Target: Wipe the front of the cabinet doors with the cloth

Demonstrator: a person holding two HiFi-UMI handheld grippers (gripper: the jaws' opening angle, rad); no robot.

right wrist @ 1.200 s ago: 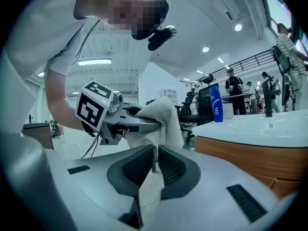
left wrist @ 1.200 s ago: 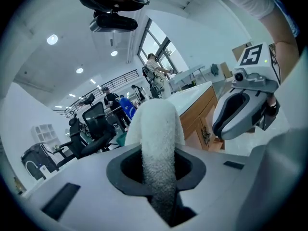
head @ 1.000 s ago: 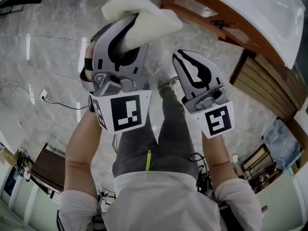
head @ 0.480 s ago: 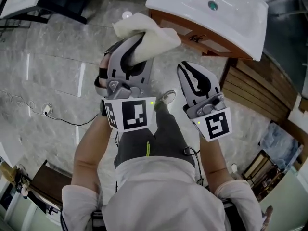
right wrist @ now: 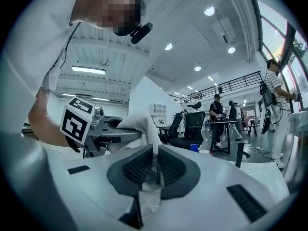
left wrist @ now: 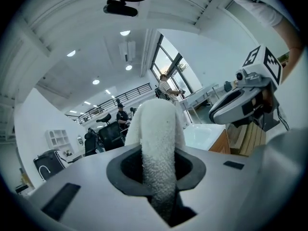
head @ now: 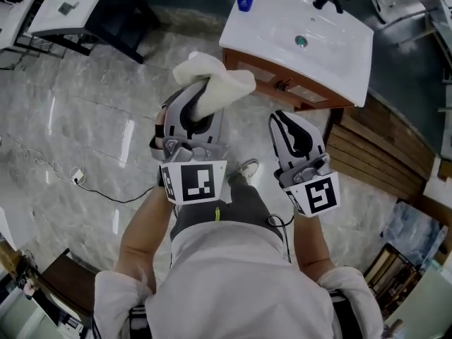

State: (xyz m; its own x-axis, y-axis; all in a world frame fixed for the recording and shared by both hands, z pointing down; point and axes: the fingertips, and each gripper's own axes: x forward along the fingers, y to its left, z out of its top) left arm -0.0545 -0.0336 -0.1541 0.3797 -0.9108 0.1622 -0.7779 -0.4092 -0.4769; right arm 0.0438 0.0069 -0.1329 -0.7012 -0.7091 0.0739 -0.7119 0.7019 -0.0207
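In the head view the left gripper (head: 196, 104) is clamped on the cloth (head: 214, 81). The bunched cloth spills out past the jaw tips towards the cabinet (head: 279, 83), which stands ahead of both grippers and apart from them, under a white sink top (head: 321, 44). Gripping one end and leaving the bulk free beyond the tips probably gives a soft pad to press on the door fronts, which the cloth does not yet touch. The right gripper (head: 288, 129) hangs beside the left one, tips also towards the cabinet, seemingly just kept out of the way. In the left gripper view the cloth (left wrist: 159, 138) rises as a thick column from between the pads of the left gripper (left wrist: 158, 170). Its long axis runs straight out along the jaws, and its rounded free end lies beyond the tips and leans slightly to the right, where the cabinet (left wrist: 222, 141) and the right gripper (left wrist: 236, 105) show. In the right gripper view the right gripper (right wrist: 155, 163) has its jaws drawn together with only a slit between the ribbed pads and nothing I can identify in it. The cloth (right wrist: 139, 124) shows off to the left of the tips, in the left gripper (right wrist: 108, 131).
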